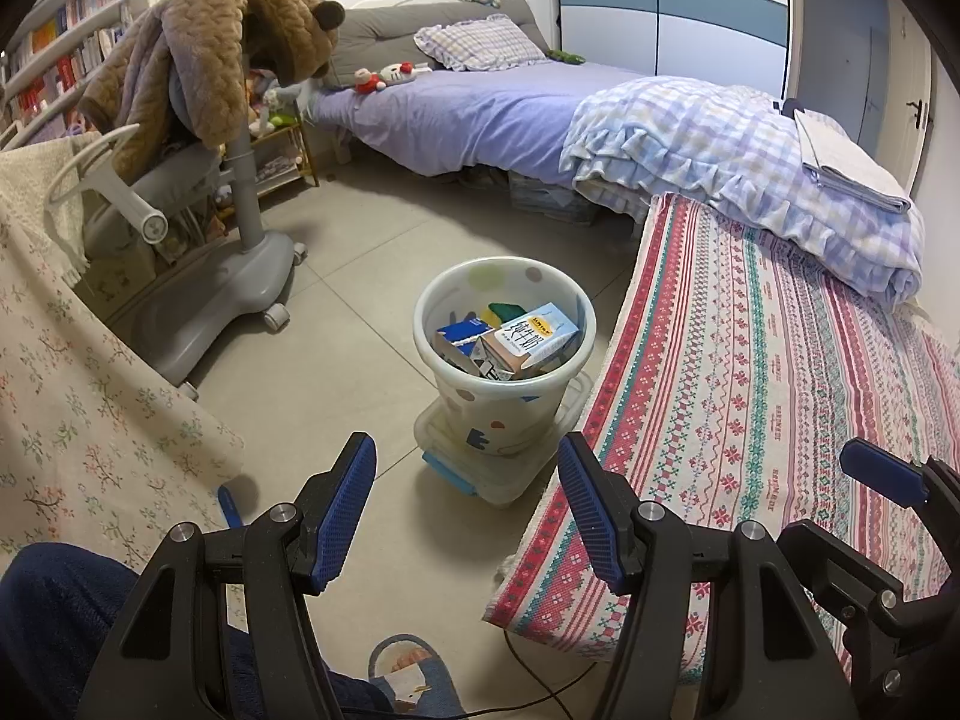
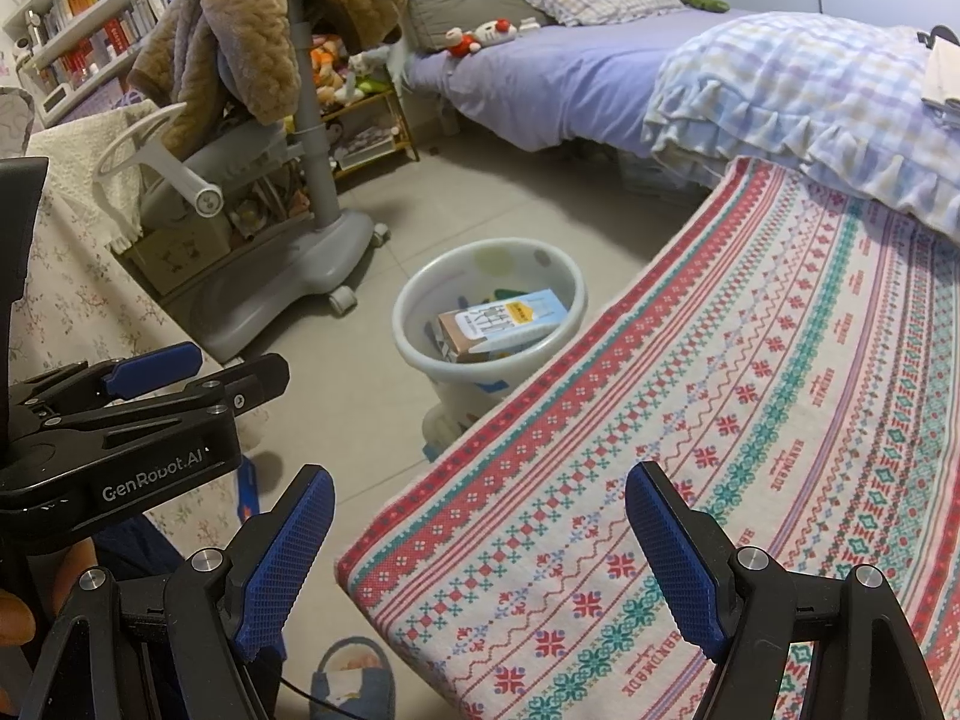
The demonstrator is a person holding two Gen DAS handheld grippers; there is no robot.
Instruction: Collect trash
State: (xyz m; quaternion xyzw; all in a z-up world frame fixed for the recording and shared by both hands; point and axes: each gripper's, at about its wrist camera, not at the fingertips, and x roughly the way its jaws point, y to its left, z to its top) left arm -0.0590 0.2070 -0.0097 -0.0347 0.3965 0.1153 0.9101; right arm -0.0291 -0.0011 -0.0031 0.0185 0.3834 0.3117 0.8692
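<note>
On the far side of the room sits a big bed (image 1: pixel 480 108) with a purple sheet, a checked pillow (image 1: pixel 483 42) and a fluffy checked blanket (image 1: pixel 738 156). Two small stuffed toys (image 1: pixel 384 77) lie on the sheet near the pillow. Closer in, a table with a striped red and green cloth (image 1: pixel 750 396) fills the right side. Another table with a flowery cloth (image 1: pixel 90 408) is on the left. Between that one and the bed stands a gray chair on wheels (image 1: pixel 240 276), and a brown fuzzy coat (image 1: pixel 222 42) hangs over its back. Bookshelves (image 2: pixel 102 6) run along the left wall.

Down on the gray floor, between the two tables, is a white trash bin (image 1: pixel 504 384) with colored dots. It stands on top of a clear plastic box (image 1: pixel 510 474). Inside the bin are the trash cartons: a brown and blue milk carton (image 1: pixel 531 339) lies on top, and a blue carton (image 1: pixel 459 333) is just beside it.

Both tongs are wide apart and hold nothing. The left gripper (image 1: pixel 468 510) hangs over the floor, near the bin. The right gripper (image 2: pixel 480 564) hangs over the near corner of the striped cloth. A blue slipper (image 1: pixel 414 672) peeks out at the bottom.
</note>
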